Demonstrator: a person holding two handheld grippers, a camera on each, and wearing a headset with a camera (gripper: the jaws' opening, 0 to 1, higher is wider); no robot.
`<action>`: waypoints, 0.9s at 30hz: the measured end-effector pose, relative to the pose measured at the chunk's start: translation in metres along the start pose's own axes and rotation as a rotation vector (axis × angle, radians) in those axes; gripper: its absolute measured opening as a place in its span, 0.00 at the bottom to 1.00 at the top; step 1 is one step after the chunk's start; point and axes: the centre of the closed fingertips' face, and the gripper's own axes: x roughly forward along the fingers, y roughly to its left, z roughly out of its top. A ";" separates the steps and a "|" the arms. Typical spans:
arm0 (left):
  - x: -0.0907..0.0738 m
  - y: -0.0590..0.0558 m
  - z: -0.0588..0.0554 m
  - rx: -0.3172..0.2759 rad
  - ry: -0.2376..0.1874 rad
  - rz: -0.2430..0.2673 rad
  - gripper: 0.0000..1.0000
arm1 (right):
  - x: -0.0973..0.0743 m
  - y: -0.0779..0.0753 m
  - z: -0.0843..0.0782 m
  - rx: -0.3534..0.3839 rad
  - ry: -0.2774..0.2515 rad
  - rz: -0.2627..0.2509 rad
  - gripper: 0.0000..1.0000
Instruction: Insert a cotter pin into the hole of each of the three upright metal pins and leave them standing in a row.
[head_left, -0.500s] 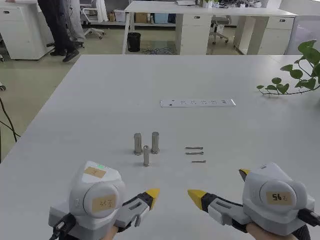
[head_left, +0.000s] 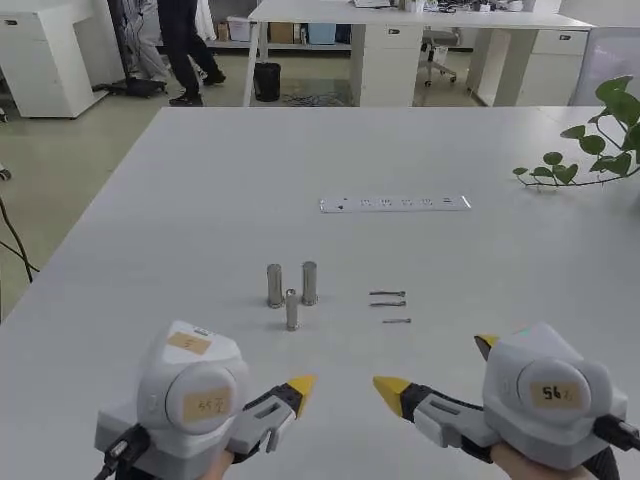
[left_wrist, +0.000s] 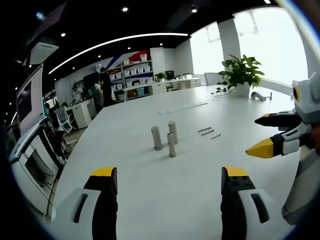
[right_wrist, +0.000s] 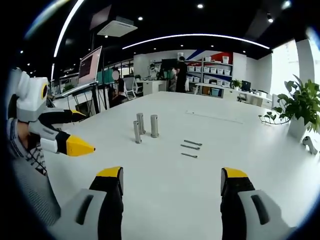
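Three thin cotter pins (head_left: 388, 303), likely light, stiff and slippery, want a mid-shank pinch, while the left gripper (left_wrist: 167, 176) and right gripper (right_wrist: 171, 176) hold their jaws wide apart and empty.

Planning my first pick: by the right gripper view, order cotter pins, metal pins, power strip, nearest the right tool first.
1. Cotter pins, just ahead, slightly right.
2. Metal pins, left of centre.
3. Power strip, far back.

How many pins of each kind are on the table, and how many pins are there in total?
Upright metal pins: 3
Cotter pins: 3
Total: 6
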 end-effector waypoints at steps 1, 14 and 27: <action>0.000 0.000 0.000 -0.001 0.001 -0.001 0.84 | 0.000 0.000 0.000 -0.002 0.001 0.000 0.78; -0.001 0.001 0.000 0.002 0.002 0.002 0.83 | 0.000 0.000 -0.002 0.001 0.006 0.001 0.78; -0.001 0.001 0.000 0.007 0.001 0.005 0.82 | 0.000 0.000 -0.002 0.004 0.008 0.000 0.77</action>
